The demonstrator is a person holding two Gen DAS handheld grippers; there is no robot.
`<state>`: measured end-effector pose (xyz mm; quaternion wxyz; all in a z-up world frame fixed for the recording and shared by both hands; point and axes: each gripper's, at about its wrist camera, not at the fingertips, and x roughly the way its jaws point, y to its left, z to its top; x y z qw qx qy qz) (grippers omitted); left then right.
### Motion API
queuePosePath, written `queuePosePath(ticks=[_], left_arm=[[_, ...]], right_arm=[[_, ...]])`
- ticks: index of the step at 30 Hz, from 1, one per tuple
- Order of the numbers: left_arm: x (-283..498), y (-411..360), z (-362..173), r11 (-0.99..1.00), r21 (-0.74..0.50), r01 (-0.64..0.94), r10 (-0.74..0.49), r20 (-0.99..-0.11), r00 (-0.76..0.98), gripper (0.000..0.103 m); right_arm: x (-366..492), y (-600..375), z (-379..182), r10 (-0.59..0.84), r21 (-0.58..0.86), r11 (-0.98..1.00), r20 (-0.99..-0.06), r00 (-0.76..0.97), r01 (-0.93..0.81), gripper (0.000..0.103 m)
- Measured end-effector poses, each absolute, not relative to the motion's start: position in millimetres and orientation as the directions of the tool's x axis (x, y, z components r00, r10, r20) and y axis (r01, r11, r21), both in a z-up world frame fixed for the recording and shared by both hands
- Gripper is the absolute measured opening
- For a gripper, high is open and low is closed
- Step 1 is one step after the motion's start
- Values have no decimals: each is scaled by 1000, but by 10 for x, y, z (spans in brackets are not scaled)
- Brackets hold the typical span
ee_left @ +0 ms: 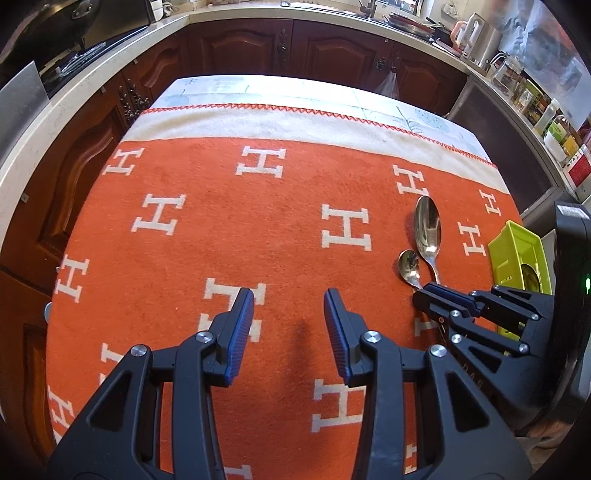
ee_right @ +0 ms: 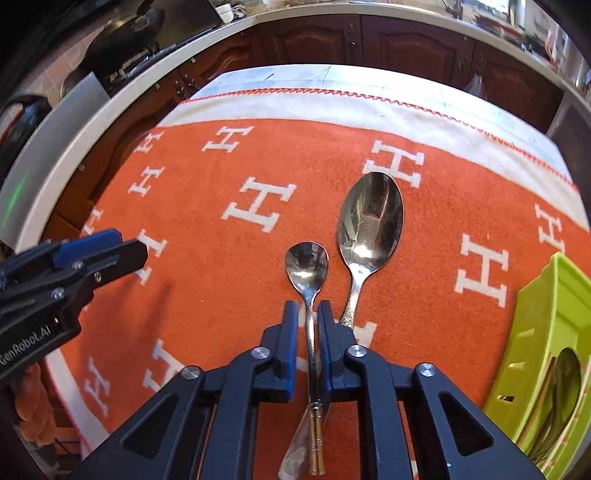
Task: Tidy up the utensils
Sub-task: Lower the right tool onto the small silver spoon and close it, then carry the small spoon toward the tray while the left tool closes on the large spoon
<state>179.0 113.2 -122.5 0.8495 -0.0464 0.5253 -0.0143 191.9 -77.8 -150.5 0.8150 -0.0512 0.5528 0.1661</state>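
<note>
Only in the right wrist view is the right tool (ee_right: 308, 314) seen clamped on the small spoon (ee_right: 307, 266) beside the large spoon (ee_right: 370, 218) on the table's orange blanket (ee_right: 229, 295), while the left tool (ee_left: 289, 302) is held apart, empty.

Home kitchen: dark wood cabinets (ee_left: 236, 44), pale countertop (ee_left: 74, 92), kettle (ee_left: 469, 33), condiment jars (ee_left: 532, 99).

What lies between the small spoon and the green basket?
The large spoon, beside the small spoon; then bare orange cloth up to the green basket, in the right wrist view.
</note>
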Motion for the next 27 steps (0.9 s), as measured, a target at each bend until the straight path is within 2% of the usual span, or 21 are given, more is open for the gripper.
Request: queuePosePath(ticks=[10, 19, 27], left_arm=[[1778, 995, -1280, 996, -87, -1, -78, -898, 432, 36], [1740, 853, -1235, 995, -99, 33, -104, -896, 432, 36], [1890, 538, -1289, 966, -245, 82, -258, -879, 400, 38]], right_arm=[[1719, -661, -1482, 121, -40, 932, -901, 416, -359, 3], [1579, -1136, -1218, 273, 204, 958, -866, 419, -202, 3], [1280, -1672, -905, 295, 284, 954, -823, 485, -98, 3]])
